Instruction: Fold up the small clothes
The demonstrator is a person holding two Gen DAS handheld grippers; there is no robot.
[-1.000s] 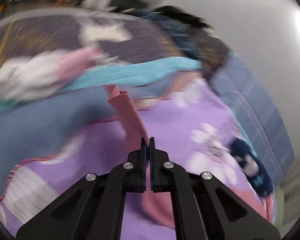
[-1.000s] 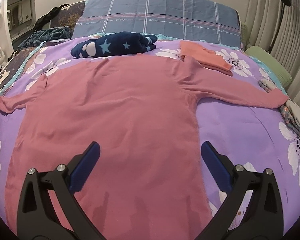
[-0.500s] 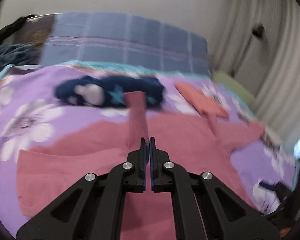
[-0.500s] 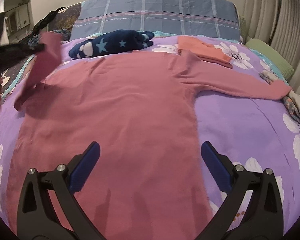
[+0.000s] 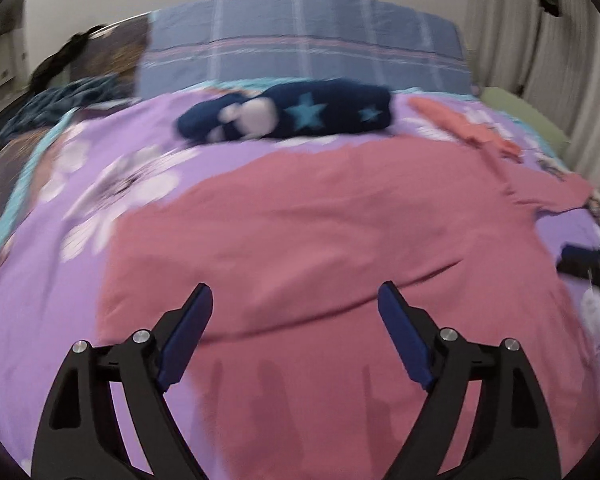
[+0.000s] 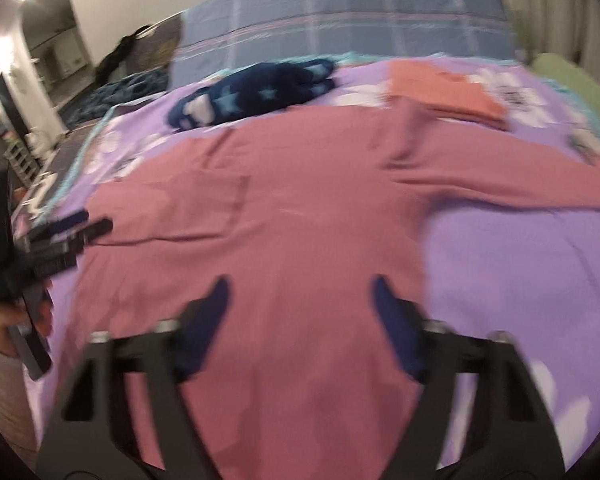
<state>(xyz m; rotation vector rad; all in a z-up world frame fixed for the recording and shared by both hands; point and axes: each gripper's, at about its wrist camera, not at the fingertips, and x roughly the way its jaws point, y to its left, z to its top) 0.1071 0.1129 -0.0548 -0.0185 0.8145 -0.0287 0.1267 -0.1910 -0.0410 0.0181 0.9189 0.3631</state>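
Left wrist view: left gripper (image 5: 296, 300) hovers over the pink long-sleeved top (image 5: 320, 240), jaws spread wide with nothing between the pads; they have just been opening. Top lies flat on the purple floral bedspread (image 5: 52, 280). In the right wrist view its left sleeve (image 6: 188, 208) is folded across onto the chest, and the right sleeve (image 6: 500, 180) is stretched out to the side.

Right wrist view: right gripper (image 6: 300, 300) is above the top's lower body, jaws partly apart and just closing. Frame blurred; pads look clear of the cloth, nothing gripped.

Beyond the collar: navy star-print garment (image 6: 256, 92), bundled. Folded orange garment (image 6: 444, 92) just beside the top's right shoulder. Blue plaid pillow (image 6: 340, 12) at the head of the bed. Person's left hand (image 6: 4, 320) on the gripper handle at the frame's left edge.
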